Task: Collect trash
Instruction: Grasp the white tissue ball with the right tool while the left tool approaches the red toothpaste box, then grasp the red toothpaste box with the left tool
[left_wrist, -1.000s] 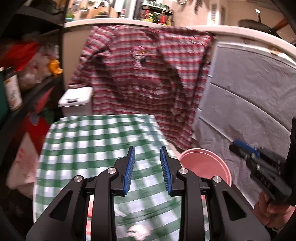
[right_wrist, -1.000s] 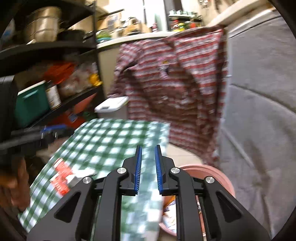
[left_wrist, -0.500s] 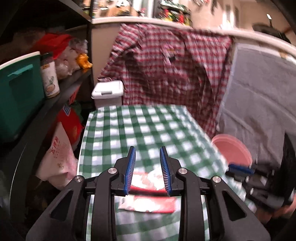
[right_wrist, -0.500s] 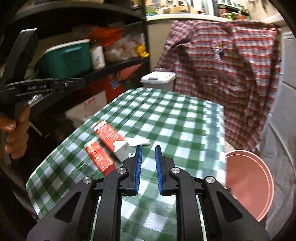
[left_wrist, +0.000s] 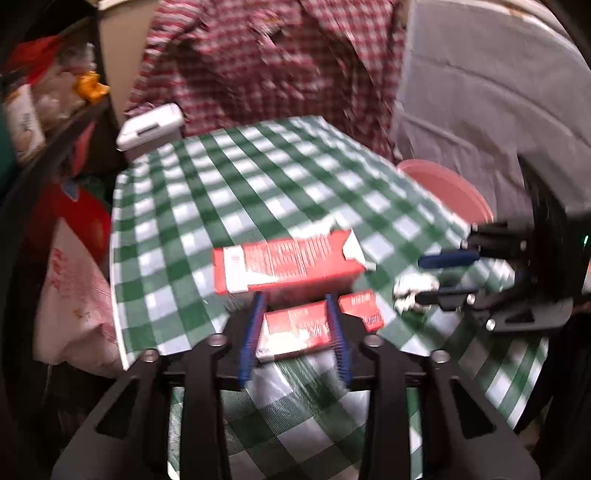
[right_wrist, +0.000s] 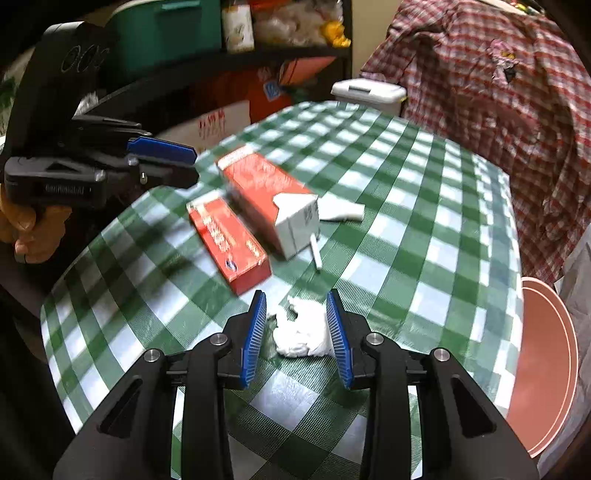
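Observation:
On the green checked tablecloth (right_wrist: 424, 221) lie a large red and white carton (right_wrist: 269, 195), a smaller red box (right_wrist: 229, 243), a crumpled white tissue (right_wrist: 303, 328), a flat white scrap (right_wrist: 340, 212) and a small white stick (right_wrist: 316, 253). My right gripper (right_wrist: 296, 299) is open, its jaws either side of the tissue. My left gripper (left_wrist: 295, 301) is open, low over the smaller red box (left_wrist: 295, 328), with the carton (left_wrist: 288, 264) just beyond. The right gripper shows in the left wrist view (left_wrist: 424, 280) with the tissue (left_wrist: 413, 291) between its fingers.
A pink bucket (right_wrist: 546, 365) stands beside the table's right edge, also in the left wrist view (left_wrist: 447, 188). A white lidded bin (left_wrist: 151, 127) stands behind the table. A plaid shirt (right_wrist: 498, 110) hangs at the back. Cluttered dark shelves (right_wrist: 221, 55) and bags line the left.
Both grippers have dropped toward the table and opened wider. The right one now straddles the tissue, the left one hangs over the smaller red box.

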